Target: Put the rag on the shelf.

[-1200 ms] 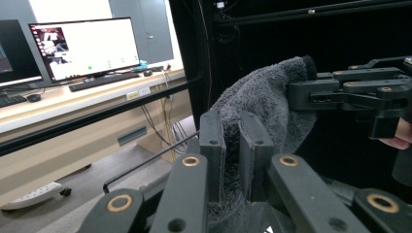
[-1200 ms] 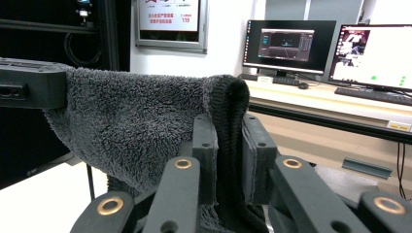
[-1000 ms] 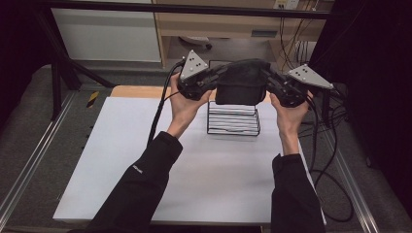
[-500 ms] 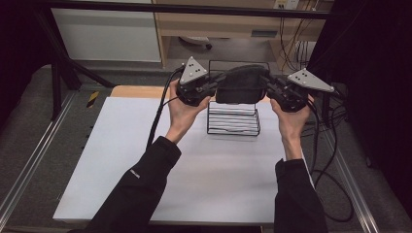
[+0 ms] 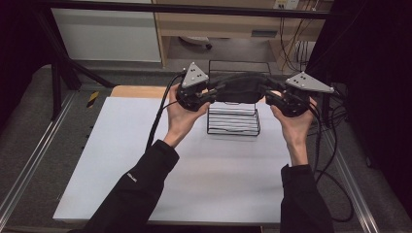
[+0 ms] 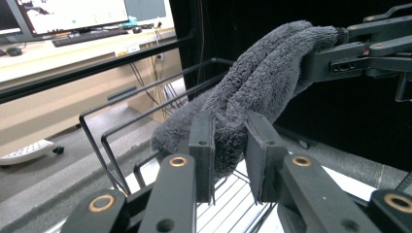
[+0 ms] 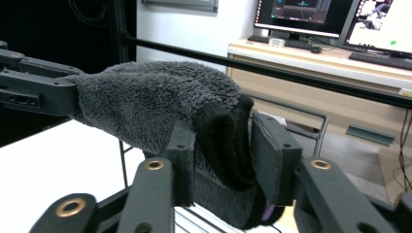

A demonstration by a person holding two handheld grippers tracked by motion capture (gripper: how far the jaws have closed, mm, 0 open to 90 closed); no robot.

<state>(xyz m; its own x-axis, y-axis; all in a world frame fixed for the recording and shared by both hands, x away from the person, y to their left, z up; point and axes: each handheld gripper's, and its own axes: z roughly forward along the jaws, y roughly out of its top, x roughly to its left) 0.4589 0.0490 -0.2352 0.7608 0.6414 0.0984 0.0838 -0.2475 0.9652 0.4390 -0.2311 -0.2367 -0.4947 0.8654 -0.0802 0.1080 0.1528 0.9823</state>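
**Fuzzy grey sock slung between two grippers above the wire rack**

The left gripper point(image 5: 210, 93) is sitting in the person's left hand point(image 5: 182, 116), its jaws pointing toward three o'clock in the high view. In the left gripper view its jaws have just been opening: the toe end of the dark grey fuzzy sock point(image 6: 252, 97) is lying between them, one pad still brushing the pile and the other standing just off it, so the pinch is slackening rather than biting. The right gripper point(image 5: 269, 95), carried by the right hand point(image 5: 294, 124), is pointing toward nine o'clock. Its jaws have also just been opening; in the right gripper view the sock's ribbed cuff point(image 7: 228, 141) is hanging in the gap, touching the left pad and parting from the right one.

The sock point(image 5: 239, 88) is stretching level between the two grippers, sagging slightly in the middle. It is hanging directly over the black wire rack point(image 5: 233, 119), which is standing on the white table point(image 5: 145, 160) toward twelve o'clock. Black cables point(image 5: 160, 116) are trailing from the grippers toward six o'clock.
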